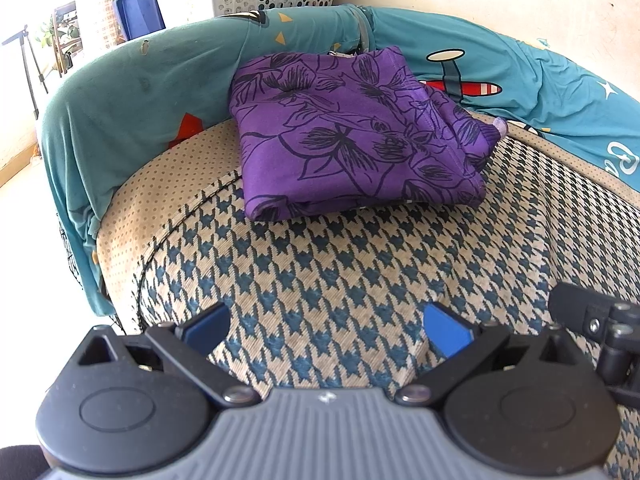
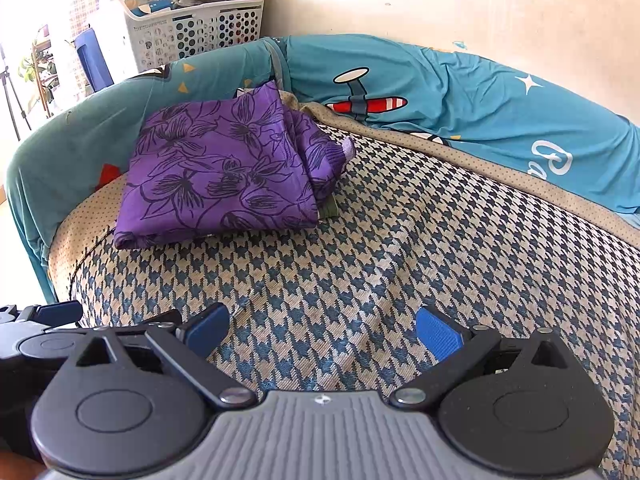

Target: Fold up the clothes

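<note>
A purple garment point(image 1: 348, 136) with a black flower print lies folded at the back of the houndstooth seat cushion point(image 1: 340, 264), against the teal backrest. The right wrist view shows the same purple garment point(image 2: 224, 172) at upper left, with a strip of green cloth peeking from under its right edge. My left gripper point(image 1: 326, 326) hovers open over the cushion's front, well short of the garment, holding nothing. My right gripper point(image 2: 322, 330) is open too, empty, beside the left one and nearer the cushion's middle point(image 2: 400, 248).
A teal cover with an airplane print point(image 2: 440, 96) drapes the curved backrest. A white perforated laundry basket point(image 2: 196, 28) stands behind the couch by the wall. A tripod point(image 1: 28, 64) stands on the floor far left. The cushion's left edge point(image 1: 140, 264) drops to the floor.
</note>
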Demonstrator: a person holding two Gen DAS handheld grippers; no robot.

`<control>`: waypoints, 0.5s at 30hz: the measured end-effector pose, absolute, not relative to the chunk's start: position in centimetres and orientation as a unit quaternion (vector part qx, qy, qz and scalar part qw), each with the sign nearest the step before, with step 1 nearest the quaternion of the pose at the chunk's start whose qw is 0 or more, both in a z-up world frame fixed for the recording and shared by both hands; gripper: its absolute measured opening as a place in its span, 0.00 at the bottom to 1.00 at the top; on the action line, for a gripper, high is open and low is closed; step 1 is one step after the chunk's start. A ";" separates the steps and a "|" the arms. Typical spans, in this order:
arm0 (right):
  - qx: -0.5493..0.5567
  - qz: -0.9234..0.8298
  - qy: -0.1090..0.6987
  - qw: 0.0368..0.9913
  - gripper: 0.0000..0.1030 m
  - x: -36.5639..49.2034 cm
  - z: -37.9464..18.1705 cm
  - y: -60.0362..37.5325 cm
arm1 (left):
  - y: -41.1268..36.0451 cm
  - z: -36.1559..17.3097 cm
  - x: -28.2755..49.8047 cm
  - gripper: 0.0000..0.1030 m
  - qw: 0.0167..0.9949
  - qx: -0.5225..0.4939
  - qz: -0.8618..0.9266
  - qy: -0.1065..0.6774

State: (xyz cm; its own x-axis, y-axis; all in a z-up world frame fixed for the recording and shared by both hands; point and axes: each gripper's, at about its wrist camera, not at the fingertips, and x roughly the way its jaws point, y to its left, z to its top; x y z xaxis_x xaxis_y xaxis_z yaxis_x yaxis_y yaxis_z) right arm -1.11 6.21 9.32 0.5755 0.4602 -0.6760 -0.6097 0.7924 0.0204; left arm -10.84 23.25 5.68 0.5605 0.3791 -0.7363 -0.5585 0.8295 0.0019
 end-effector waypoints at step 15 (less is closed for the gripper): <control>-0.111 0.304 0.345 0.881 0.97 -1.2 9.4 6.4 | 23.2 5.6 -10.8 1.00 0.875 -0.116 0.269 0.385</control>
State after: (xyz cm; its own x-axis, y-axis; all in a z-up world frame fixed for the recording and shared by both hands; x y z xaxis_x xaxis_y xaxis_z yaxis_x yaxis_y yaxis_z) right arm -1.18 6.38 9.40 0.5766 0.4590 -0.6759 -0.6120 0.7907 0.0150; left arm -10.79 23.24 5.64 0.5582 0.3816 -0.7367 -0.5604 0.8282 0.0043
